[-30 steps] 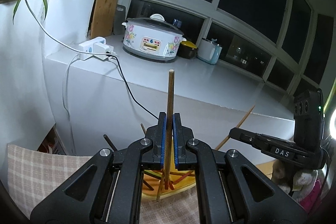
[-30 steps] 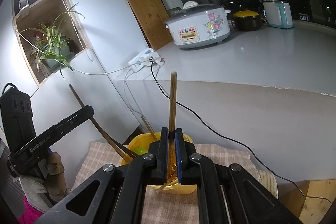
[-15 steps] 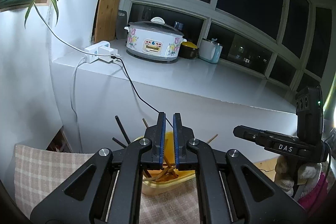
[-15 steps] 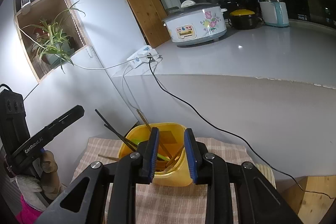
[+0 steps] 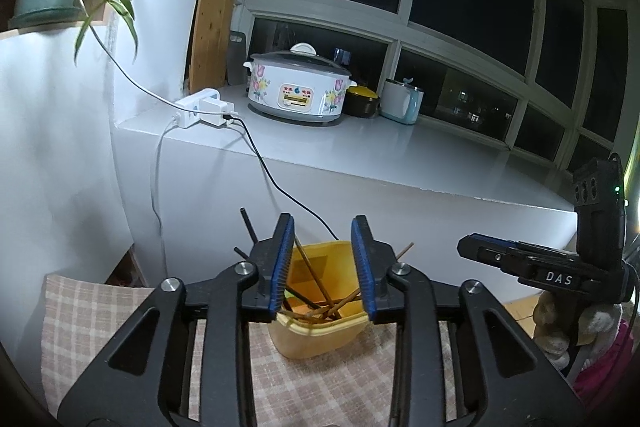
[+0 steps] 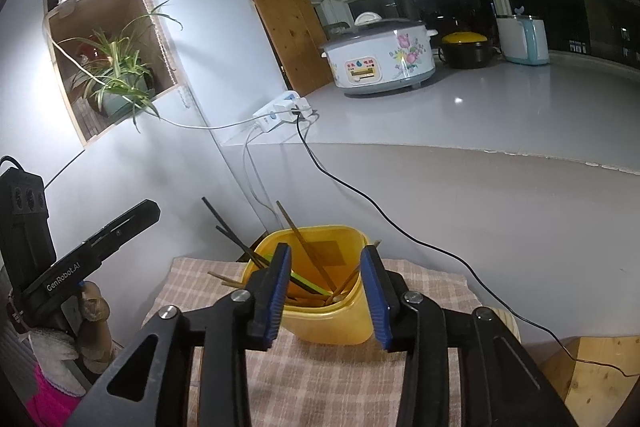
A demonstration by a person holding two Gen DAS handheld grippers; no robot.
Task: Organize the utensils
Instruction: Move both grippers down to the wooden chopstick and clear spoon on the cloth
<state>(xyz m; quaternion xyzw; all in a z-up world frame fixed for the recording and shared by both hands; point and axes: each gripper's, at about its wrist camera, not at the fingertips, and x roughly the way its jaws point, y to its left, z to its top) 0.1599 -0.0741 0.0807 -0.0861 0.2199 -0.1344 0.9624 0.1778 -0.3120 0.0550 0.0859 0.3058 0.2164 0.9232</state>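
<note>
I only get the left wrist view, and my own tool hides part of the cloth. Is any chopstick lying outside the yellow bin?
Observer: Yes. The right wrist view shows what look like two light wooden chopsticks lying on the checked cloth, against the left side of the yellow bin.
Operator: Is the right tool free to fetch them?
Observer: Yes. The right tool has just been opening its jaws, and nothing is between them. The bin only shows through the gap.
</note>
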